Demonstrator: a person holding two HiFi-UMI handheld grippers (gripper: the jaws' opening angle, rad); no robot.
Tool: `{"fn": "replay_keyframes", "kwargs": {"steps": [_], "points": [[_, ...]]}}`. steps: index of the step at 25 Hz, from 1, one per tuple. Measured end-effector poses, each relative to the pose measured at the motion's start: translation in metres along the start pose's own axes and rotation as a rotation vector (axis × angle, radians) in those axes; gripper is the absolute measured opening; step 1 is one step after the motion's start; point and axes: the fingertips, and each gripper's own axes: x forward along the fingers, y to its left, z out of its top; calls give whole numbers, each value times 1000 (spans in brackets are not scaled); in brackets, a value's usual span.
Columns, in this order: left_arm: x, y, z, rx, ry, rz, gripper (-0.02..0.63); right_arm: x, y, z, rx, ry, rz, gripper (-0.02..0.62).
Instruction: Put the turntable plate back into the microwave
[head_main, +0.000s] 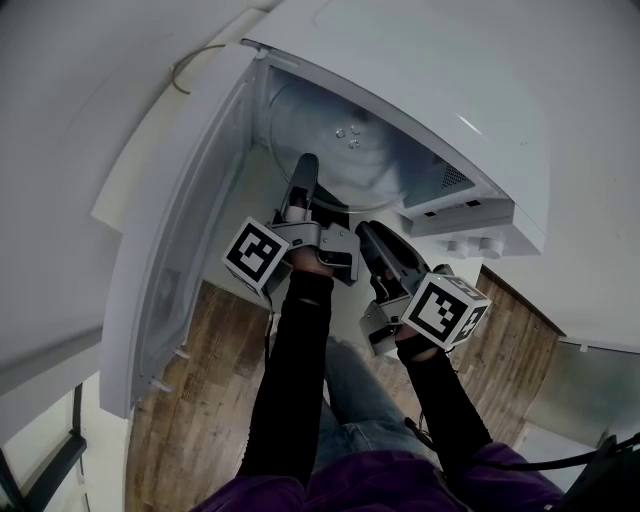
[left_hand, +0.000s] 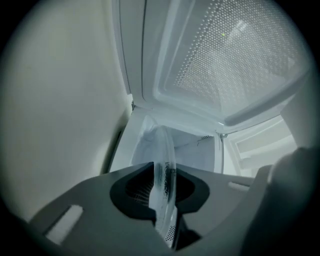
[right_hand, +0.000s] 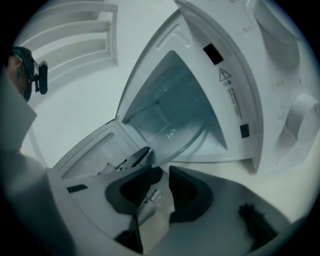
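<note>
Glass turntable plate (head_main: 345, 140) hangs inside microwave (head_main: 430, 70), rim pinched by left gripper (head_main: 305, 165).

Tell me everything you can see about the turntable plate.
The turntable plate is a round disc of clear glass with a raised rim and small bumps at its centre. It lies inside the open microwave, its near edge clamped in the left gripper. Whether it rests on the cavity floor is unclear.

Brown wood-plank floor (head_main: 205, 400) lay below, its boards streaked light and dark. It showed in two separate patches. A plain pale wall (left_hand: 60, 100) stood at the left, softly and evenly lit. Elsewhere ran white raised panelling (right_hand: 75, 35) — wall or door, unclear.
</note>
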Motion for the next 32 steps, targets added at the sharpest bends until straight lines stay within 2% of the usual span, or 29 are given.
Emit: {"fn": "replay_keyframes", "kwargs": {"steps": [5, 16, 21, 32], "points": [[2, 5, -2, -32, 3, -1, 55, 7, -9, 7, 82, -36, -11, 115], [9, 5, -2, -10, 21, -2, 58, 19, -15, 10, 131, -51, -22, 115], [14, 4, 1, 21, 33, 1, 60, 23, -13, 13, 122, -55, -26, 115], [27, 9, 1, 19, 44, 51, 59, 29, -17, 24, 74, -77, -54, 115]]}}
